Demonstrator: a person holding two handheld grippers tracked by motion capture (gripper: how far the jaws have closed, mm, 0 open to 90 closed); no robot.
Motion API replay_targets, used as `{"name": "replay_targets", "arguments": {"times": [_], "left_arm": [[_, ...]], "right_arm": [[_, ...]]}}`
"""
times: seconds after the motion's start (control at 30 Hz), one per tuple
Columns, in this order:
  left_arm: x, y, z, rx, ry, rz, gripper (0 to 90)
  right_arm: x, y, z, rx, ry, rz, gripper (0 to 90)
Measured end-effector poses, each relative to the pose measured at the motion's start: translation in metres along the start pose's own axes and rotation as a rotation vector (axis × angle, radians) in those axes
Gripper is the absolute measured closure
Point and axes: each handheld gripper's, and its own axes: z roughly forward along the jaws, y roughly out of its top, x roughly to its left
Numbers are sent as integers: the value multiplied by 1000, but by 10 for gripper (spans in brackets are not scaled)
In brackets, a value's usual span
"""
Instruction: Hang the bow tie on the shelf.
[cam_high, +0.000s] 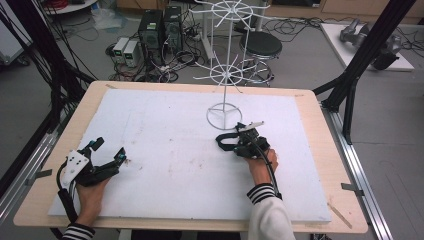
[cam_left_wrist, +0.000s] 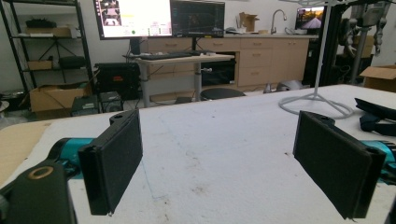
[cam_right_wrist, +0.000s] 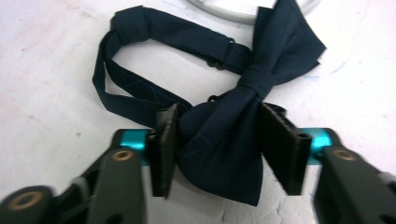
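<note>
A dark navy bow tie (cam_right_wrist: 219, 154) with its strap looped lies on the white foam board (cam_high: 165, 150), just in front of the round base of a white wire stand (cam_high: 224, 117). My right gripper (cam_right_wrist: 219, 112) has its two black jaws pressed against either side of the bow tie's near wing, and the fabric is bunched between them. From above, the right gripper (cam_high: 239, 137) sits over the bow tie (cam_high: 223, 143) right of centre. My left gripper (cam_high: 110, 148) rests at the board's left edge, jaws wide open with nothing between them. In the left gripper view, part of the bow tie (cam_left_wrist: 373, 114) shows at far right.
The wire stand rises from its ring base (cam_left_wrist: 315, 100) with spoked tiers (cam_high: 226, 75) above the far middle of the board. The board lies on a wooden table (cam_high: 320, 115). A black frame post (cam_high: 350, 75) stands off the right edge. A stool (cam_high: 260, 47) and computers are on the floor beyond.
</note>
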Motion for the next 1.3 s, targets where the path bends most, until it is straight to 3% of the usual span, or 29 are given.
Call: {"name": "replay_targets", "arguments": {"times": [0.17,0.43,0.53,0.7,1.3], "left_arm": [[0,0,0,0,0,0,160],[0,0,0,-2,0,-3,160],[0,0,0,-2,0,-3,160],[0,0,0,-2,0,-3,161],[0,0,0,-1,1,0,161]], "right_arm": [[-2,-1,-1,10,12,41,607],[-3,-1,-1,12,14,58,680],[-4,-1,-3,14,0,57,749],[-5,0,-6,9,-23,59,790],[-4,0,-40,-150,-2,51,795]]}}
